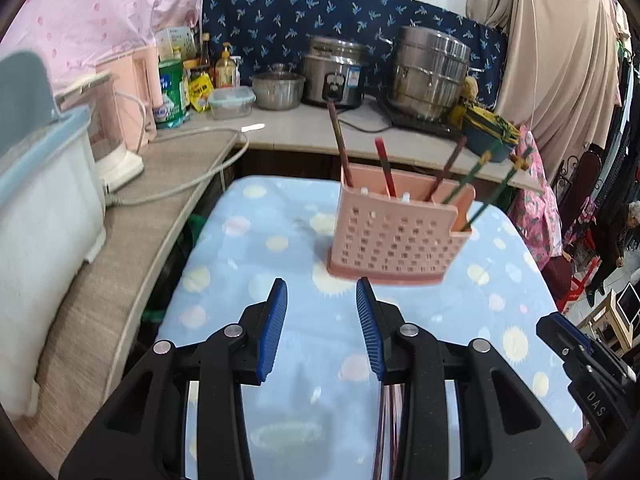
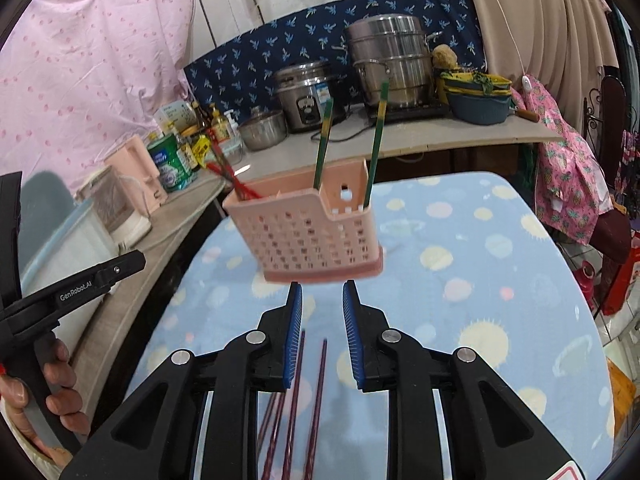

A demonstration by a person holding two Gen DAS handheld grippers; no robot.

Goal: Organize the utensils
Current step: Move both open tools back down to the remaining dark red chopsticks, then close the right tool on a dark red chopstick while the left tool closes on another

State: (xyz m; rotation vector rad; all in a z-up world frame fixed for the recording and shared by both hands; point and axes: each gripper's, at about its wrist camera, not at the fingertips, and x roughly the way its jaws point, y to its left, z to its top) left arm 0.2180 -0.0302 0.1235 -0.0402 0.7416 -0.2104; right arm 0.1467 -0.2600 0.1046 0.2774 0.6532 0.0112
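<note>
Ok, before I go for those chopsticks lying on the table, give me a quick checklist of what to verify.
1. Right gripper empty, jaws apart: ok.
2. Left gripper empty, jaws apart: ok.
3. Loose dark red chopsticks in reach: ok, they lie on the blue cloth under the right gripper.
4. Chopsticks between the right pads: not ok, they sit below and behind the tips.
5. Pink holder upright with room: ok, red chopsticks lean at one end, green ones at the other.
6. How many loose chopsticks: cannot tell, the gripper body hides part of them.
</note>
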